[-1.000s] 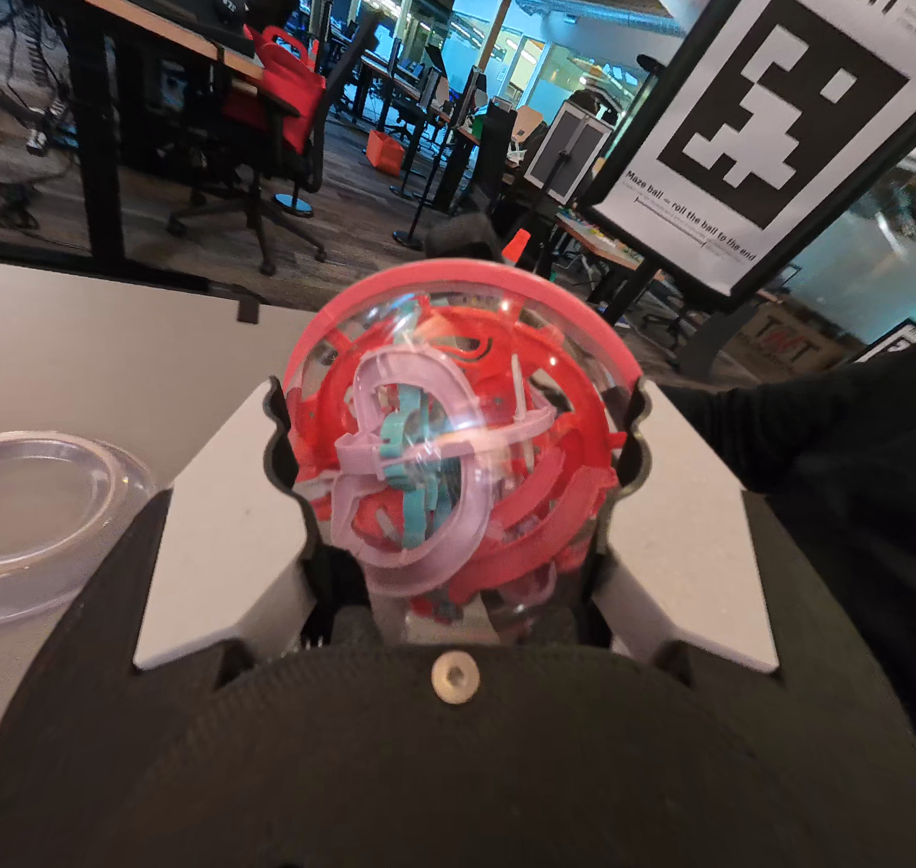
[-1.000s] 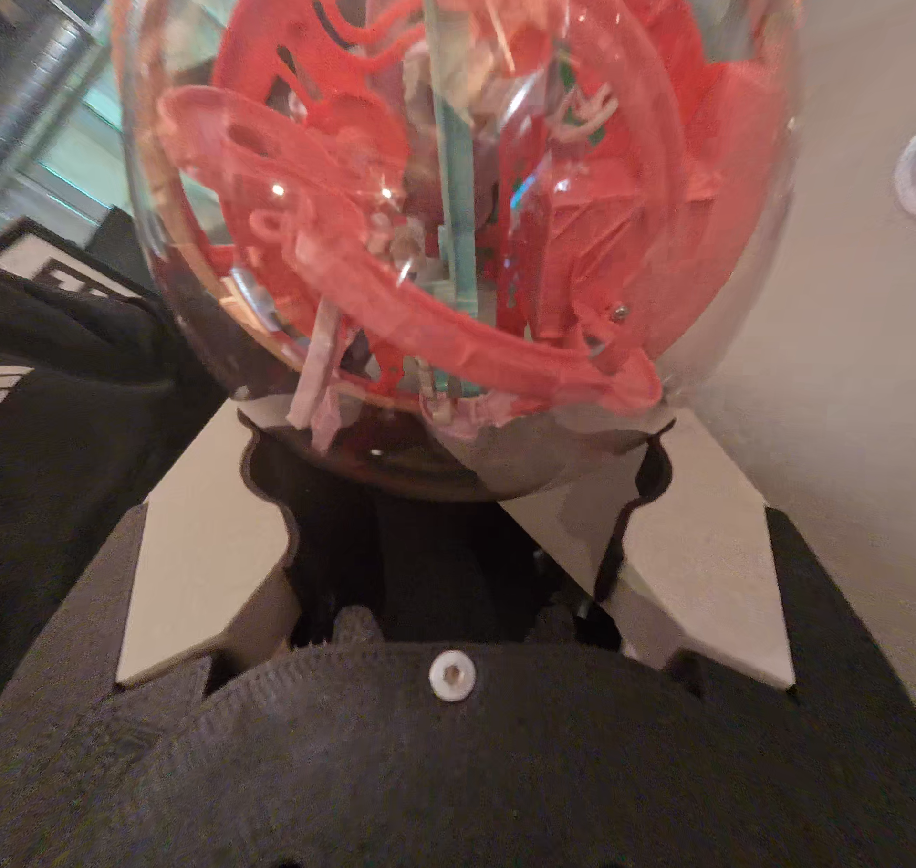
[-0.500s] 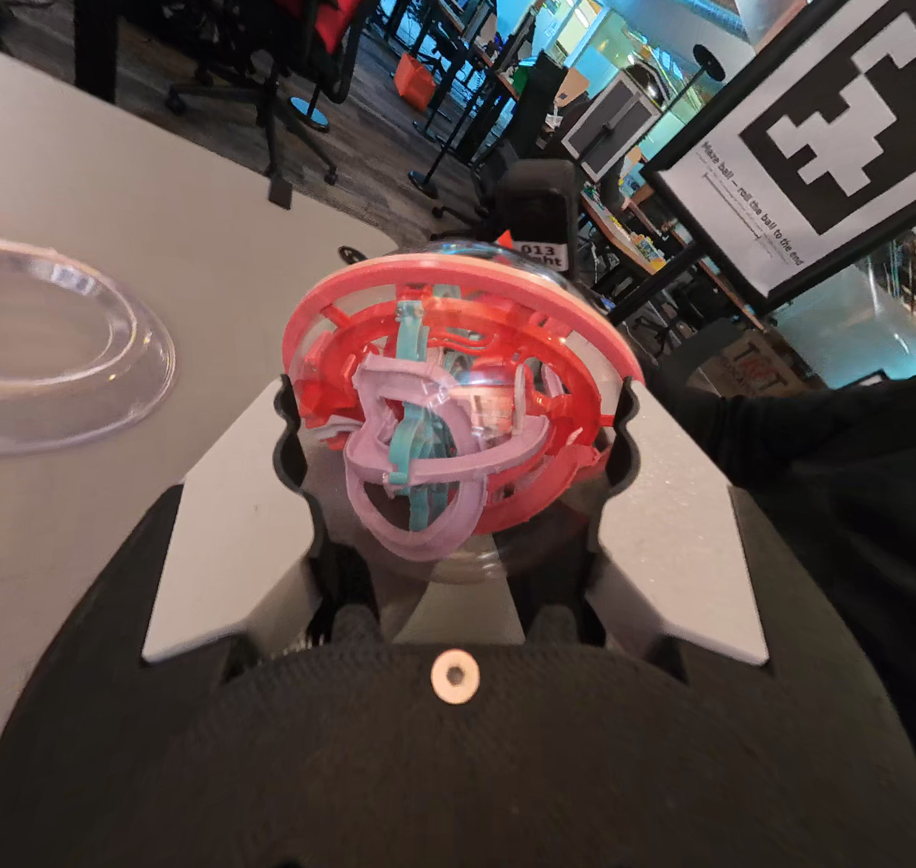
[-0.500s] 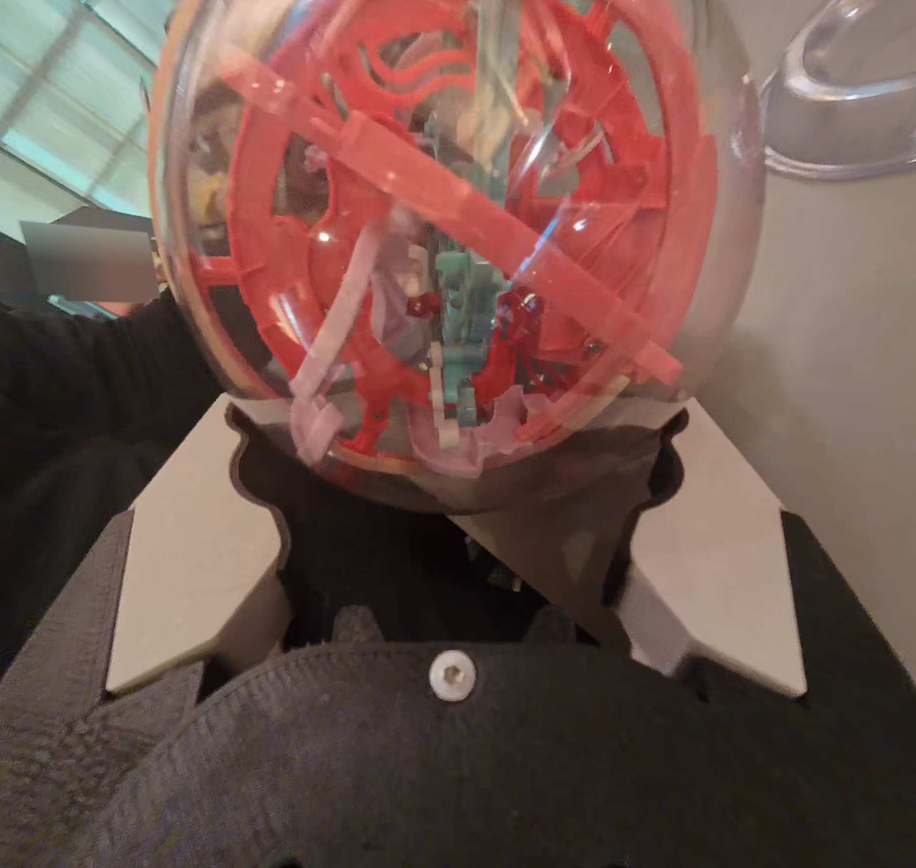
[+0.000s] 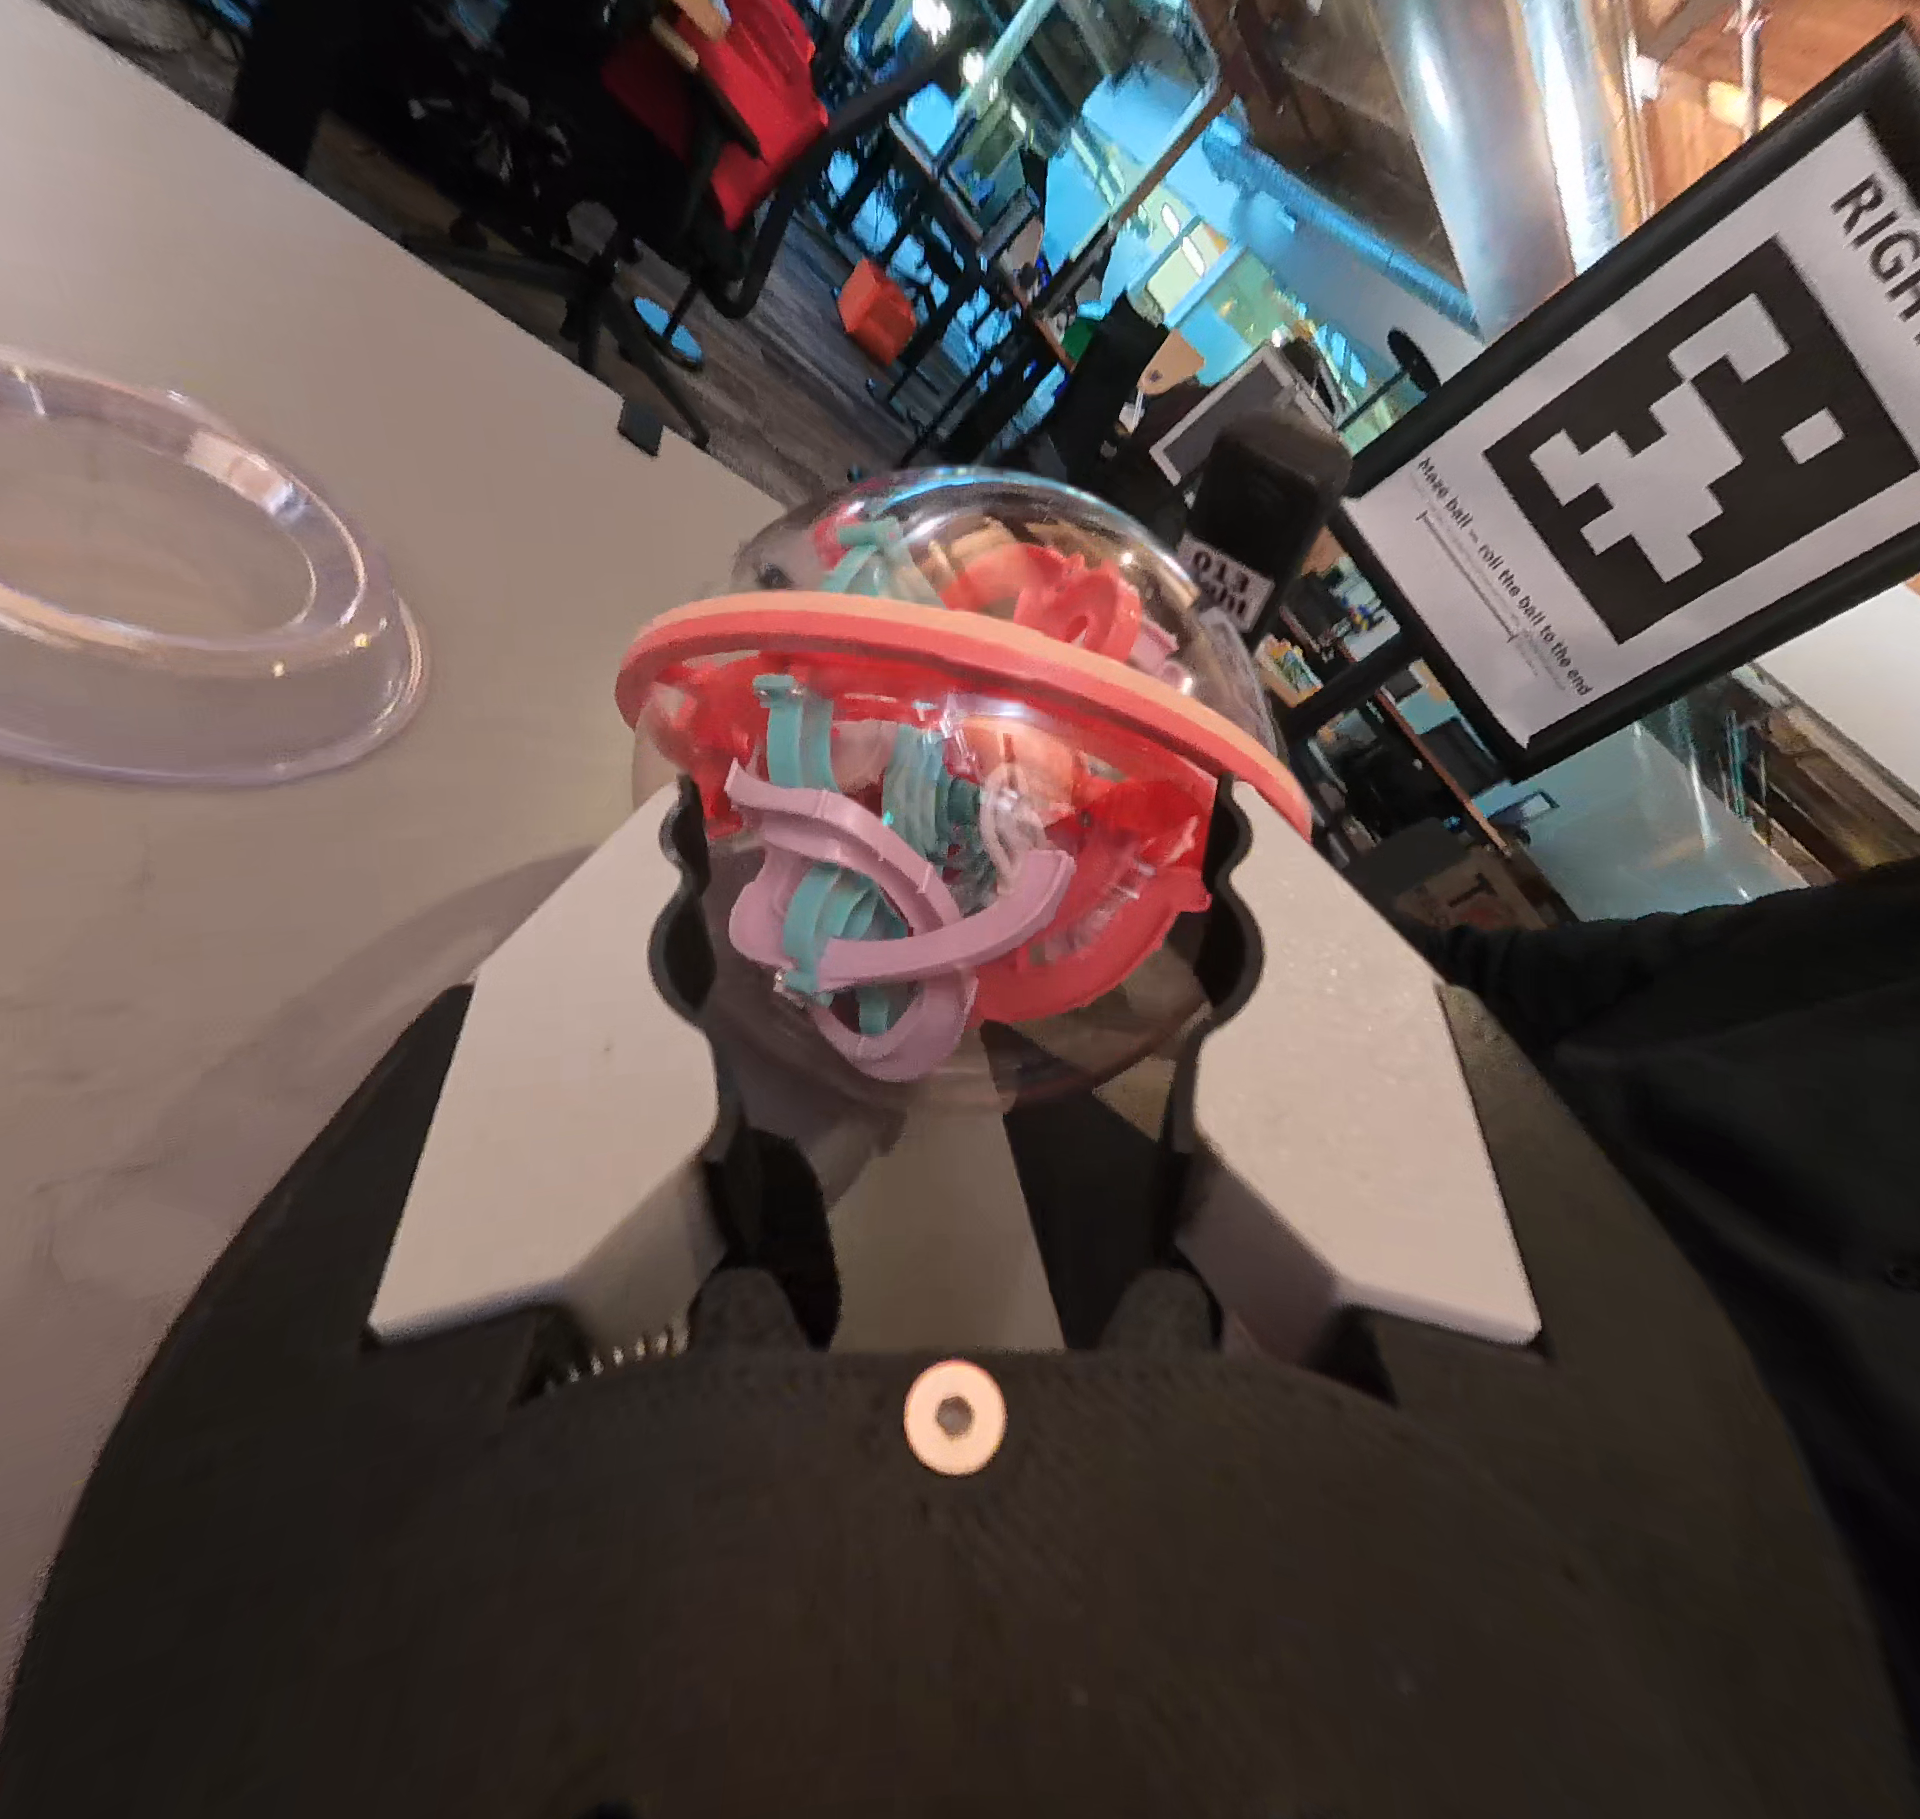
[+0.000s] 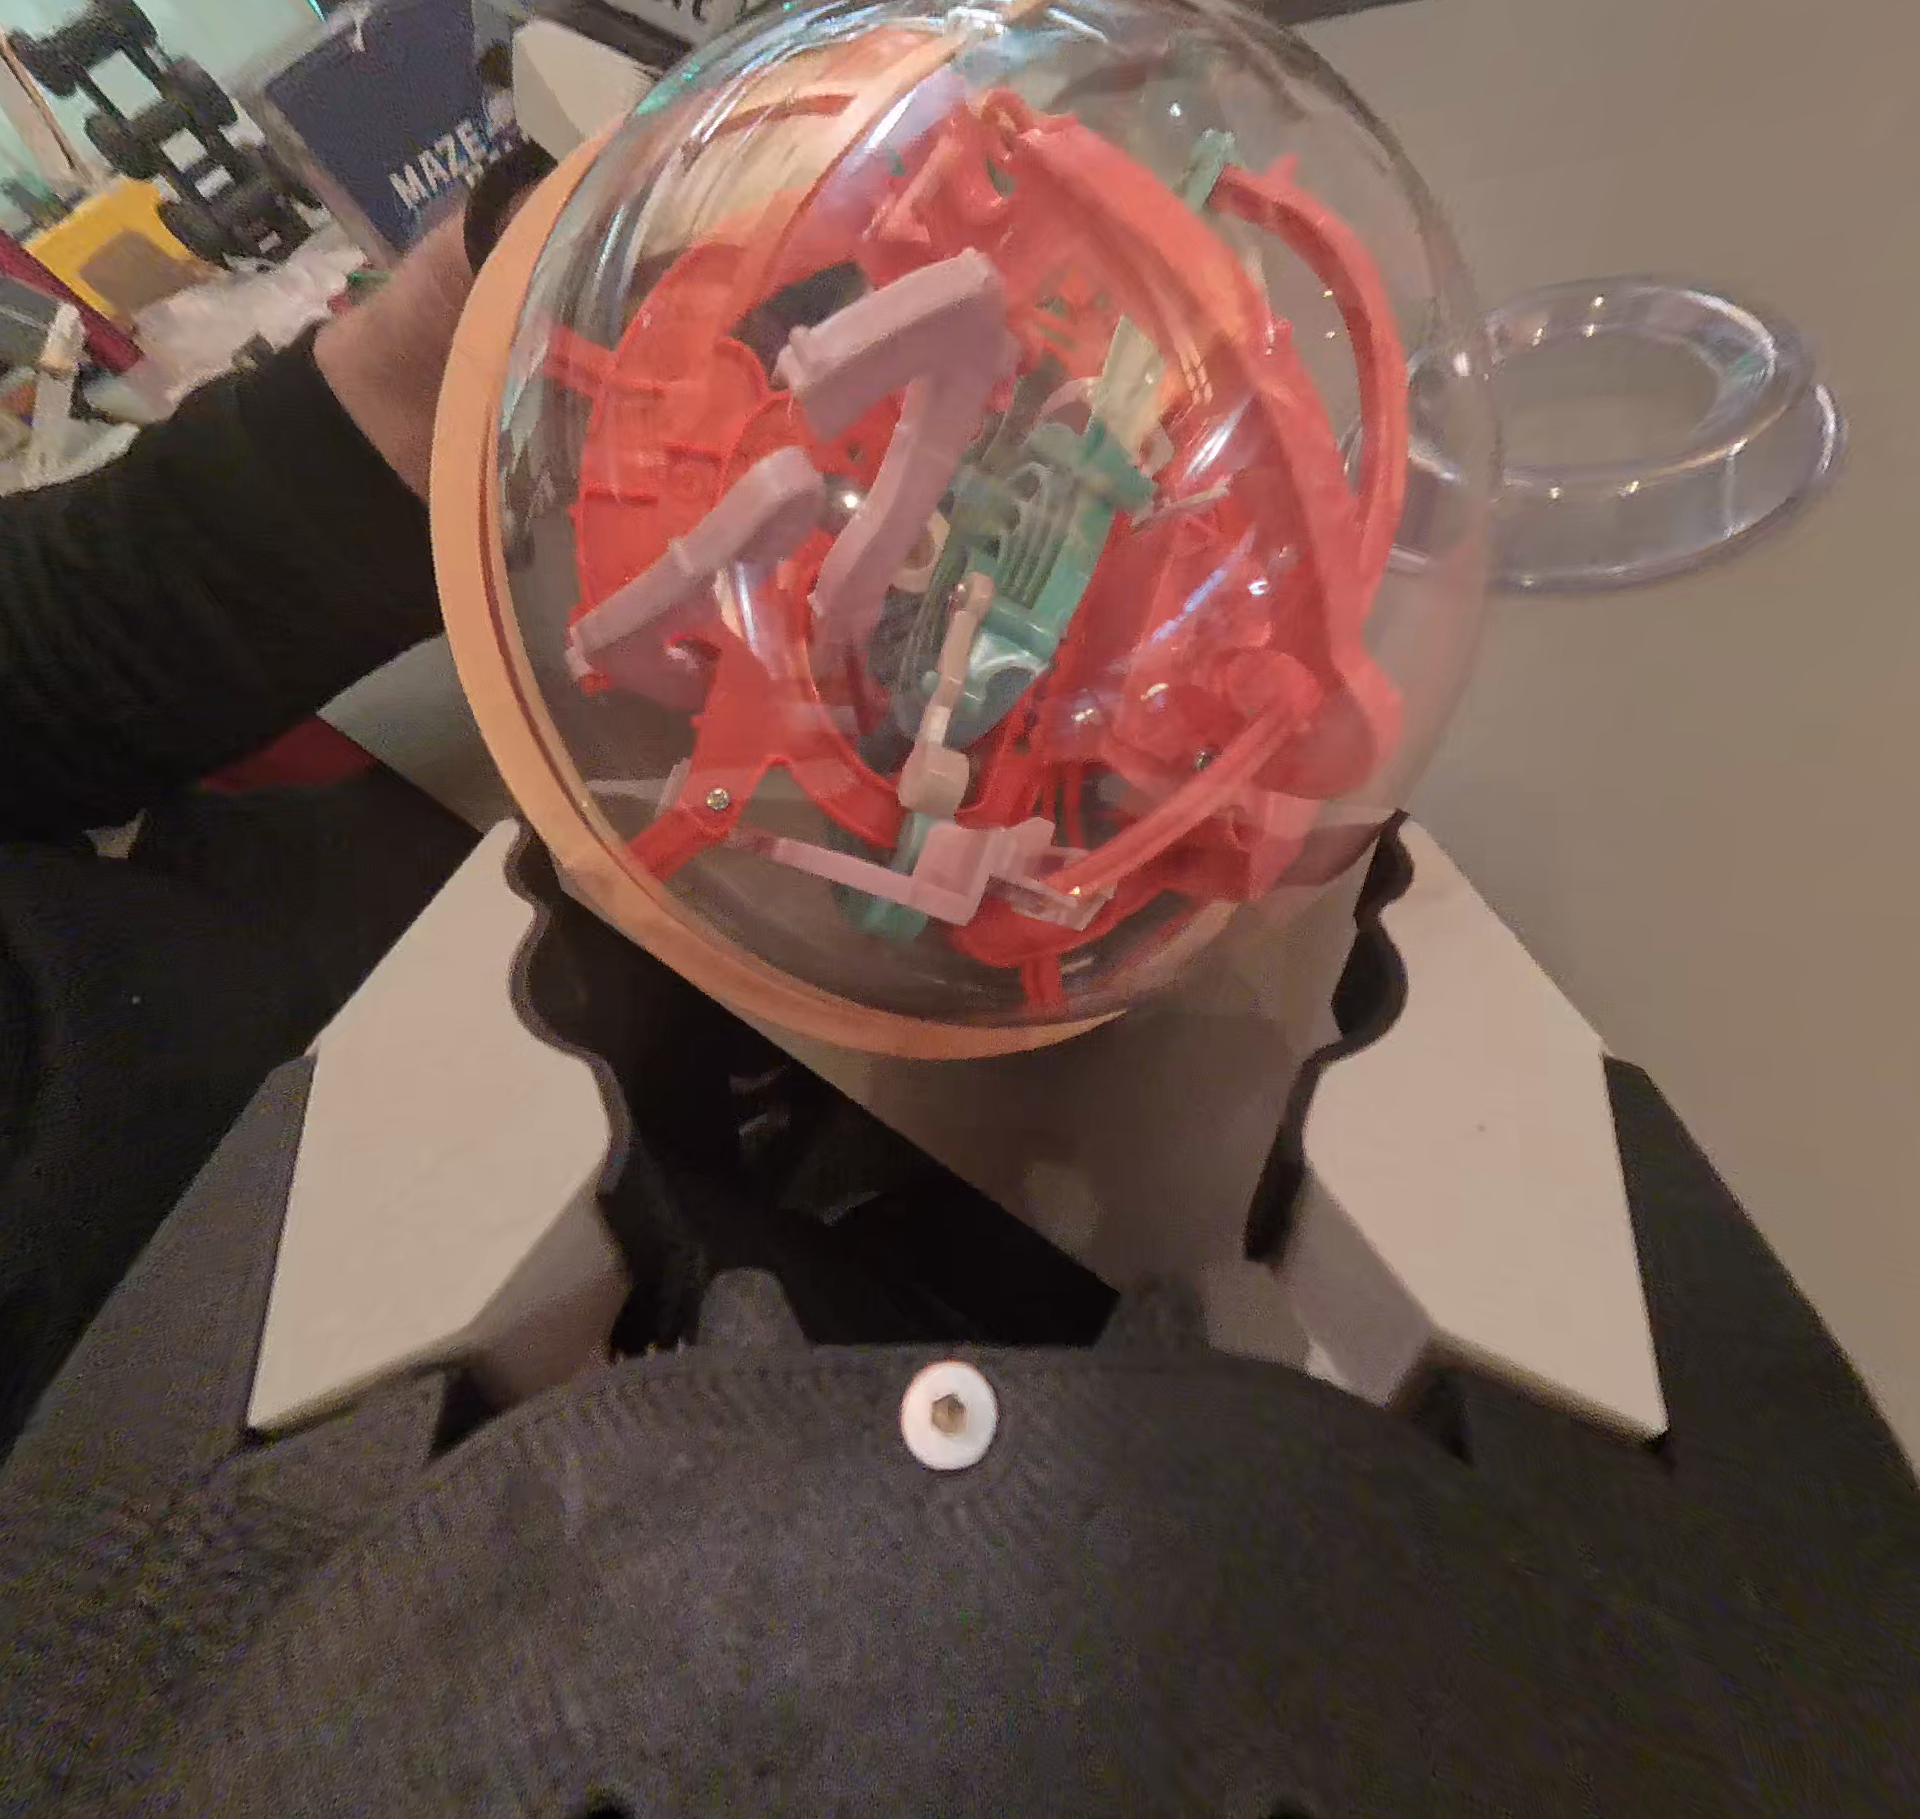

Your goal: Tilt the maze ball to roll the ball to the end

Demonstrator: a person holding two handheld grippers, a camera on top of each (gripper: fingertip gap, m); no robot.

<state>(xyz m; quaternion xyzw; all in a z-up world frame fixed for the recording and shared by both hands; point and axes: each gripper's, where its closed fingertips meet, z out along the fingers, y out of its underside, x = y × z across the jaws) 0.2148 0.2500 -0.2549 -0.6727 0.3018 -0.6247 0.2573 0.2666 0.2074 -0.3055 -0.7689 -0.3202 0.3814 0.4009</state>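
Note:
The maze ball [image 5: 935, 834] is a clear sphere with red, lilac and teal tracks and a pink-orange ring around its middle. It is held in the air between both grippers. My left gripper [image 5: 951, 808] is shut on it, one finger on each side just under the ring. In the right wrist view the maze ball [image 6: 966, 481] fills the middle, and my right gripper [image 6: 956, 844] is shut on its lower part. A small shiny bead [image 6: 847, 500] shows between the lilac track pieces; I cannot tell whether it is the rolling ball.
A clear plastic ring stand [image 5: 208, 626] lies on the pale table [image 5: 312, 367]; it also shows in the right wrist view [image 6: 1621, 450]. A framed sign with a black-and-white marker [image 5: 1662, 481] stands at the right. A person's black sleeve [image 6: 156, 606] is at the left.
The maze ball has been turned between the grippers. Its ring has dropped from an arch over the top to a slanted band in the left view. The stand has come further into view.

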